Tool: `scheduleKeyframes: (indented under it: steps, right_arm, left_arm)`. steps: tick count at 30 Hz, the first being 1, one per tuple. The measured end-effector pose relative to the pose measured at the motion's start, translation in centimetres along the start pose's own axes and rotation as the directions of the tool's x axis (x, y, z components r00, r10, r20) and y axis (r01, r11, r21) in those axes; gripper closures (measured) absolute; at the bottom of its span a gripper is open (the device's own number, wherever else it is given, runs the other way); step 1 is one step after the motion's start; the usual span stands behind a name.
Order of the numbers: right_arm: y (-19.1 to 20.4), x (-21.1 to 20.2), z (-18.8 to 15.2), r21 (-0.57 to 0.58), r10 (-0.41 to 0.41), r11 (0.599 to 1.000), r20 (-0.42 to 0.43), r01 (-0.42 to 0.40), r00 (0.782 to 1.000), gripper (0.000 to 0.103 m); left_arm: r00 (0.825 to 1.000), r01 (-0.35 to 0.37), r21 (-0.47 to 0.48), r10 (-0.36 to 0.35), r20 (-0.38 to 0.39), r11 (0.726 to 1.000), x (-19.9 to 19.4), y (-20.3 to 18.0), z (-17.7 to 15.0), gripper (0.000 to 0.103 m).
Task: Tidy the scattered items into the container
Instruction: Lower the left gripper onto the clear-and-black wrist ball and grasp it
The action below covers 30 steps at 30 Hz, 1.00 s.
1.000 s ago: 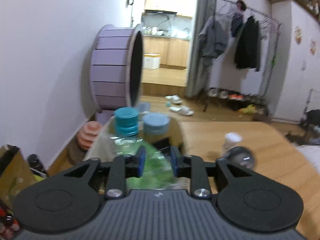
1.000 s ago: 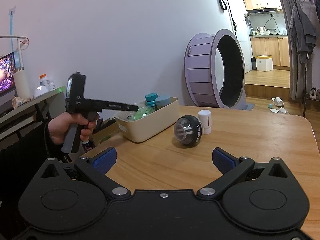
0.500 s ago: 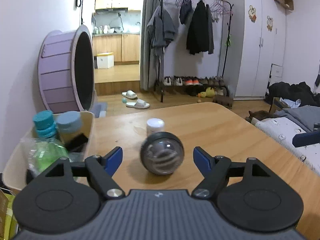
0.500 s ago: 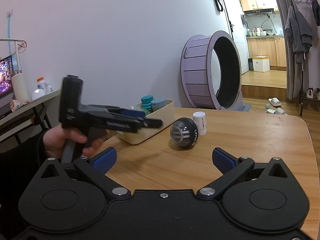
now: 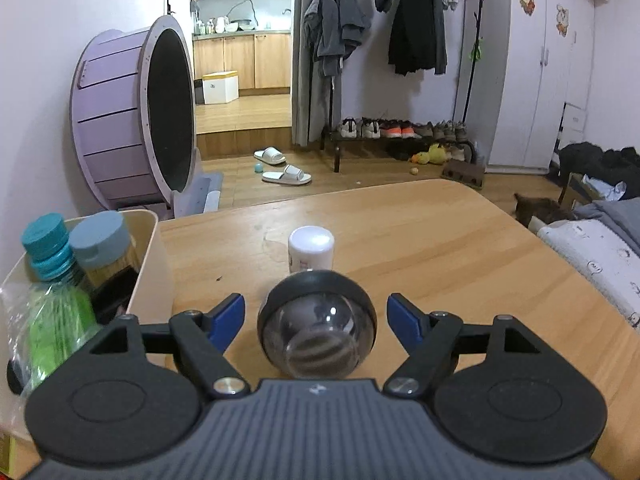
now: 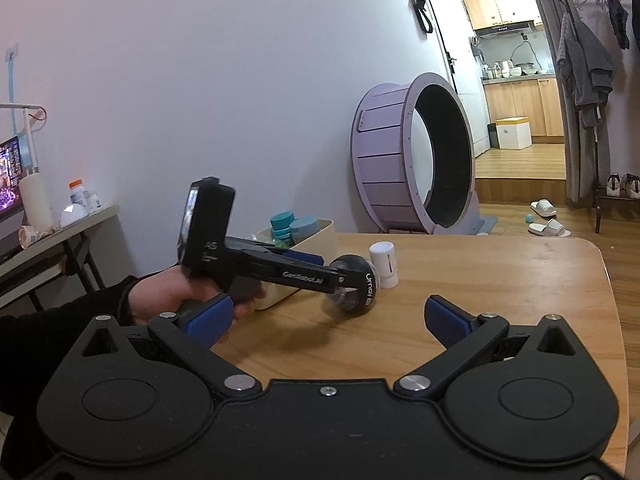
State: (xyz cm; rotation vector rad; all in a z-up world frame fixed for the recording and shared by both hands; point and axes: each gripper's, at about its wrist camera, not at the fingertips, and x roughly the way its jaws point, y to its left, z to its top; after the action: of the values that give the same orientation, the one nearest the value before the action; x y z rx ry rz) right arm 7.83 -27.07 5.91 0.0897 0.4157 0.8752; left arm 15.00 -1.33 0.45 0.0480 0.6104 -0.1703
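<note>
A black ball with a clear dome point(image 5: 317, 326) lies on the wooden table point(image 5: 440, 248). My left gripper point(image 5: 316, 312) is open, and the ball sits between its blue pads point(image 5: 230, 316) with a gap on each side. The right wrist view shows the same gripper point(image 6: 340, 276), held by a hand point(image 6: 160, 292), reaching the ball point(image 6: 358, 286). A small white bottle point(image 5: 311, 248) stands just behind the ball. The cream container point(image 5: 154, 240) at the left holds two capped bottles point(image 5: 44, 236) and a green bag point(image 5: 56, 328). My right gripper point(image 6: 326, 311) is open over the near table, holding nothing.
A large purple wheel point(image 5: 132, 120) stands on the floor beyond the table's far left. A bed point(image 5: 592, 240) borders the table on the right. A side table with small items point(image 6: 60, 224) is at the far left. Bare wood stretches right of the ball.
My left gripper let go of the green bag over the container, opened, and swung right and down until its fingers flank the ball. The right gripper stayed put.
</note>
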Motion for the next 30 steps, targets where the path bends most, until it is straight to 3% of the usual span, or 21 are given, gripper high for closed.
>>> scheduleKeyframes:
  steps: [5, 9, 30]
  right_arm:
    - [-0.2, 0.1, 0.0, 0.006, -0.001, 1.0, 0.004, 0.001, 1.0, 0.0]
    - [0.0, 0.4, 0.0, -0.004, 0.0, 1.0, -0.004, 0.0, 1.0, 0.0]
    - [0.4, 0.8, 0.3, -0.011, 0.013, 1.0, -0.013, -0.013, 1.0, 0.0]
  left_arm:
    - [0.999, -0.023, 0.044, 0.024, -0.03, 0.999, 0.9, -0.6, 0.4, 0.027]
    - [0.999, 0.005, 0.045, -0.003, -0.037, 0.999, 0.8, -0.4, 0.1, 0.034]
    - [0.998, 0.053, 0.02, -0.053, 0.019, 0.998, -5.1, 0.6, -5.5, 0.035]
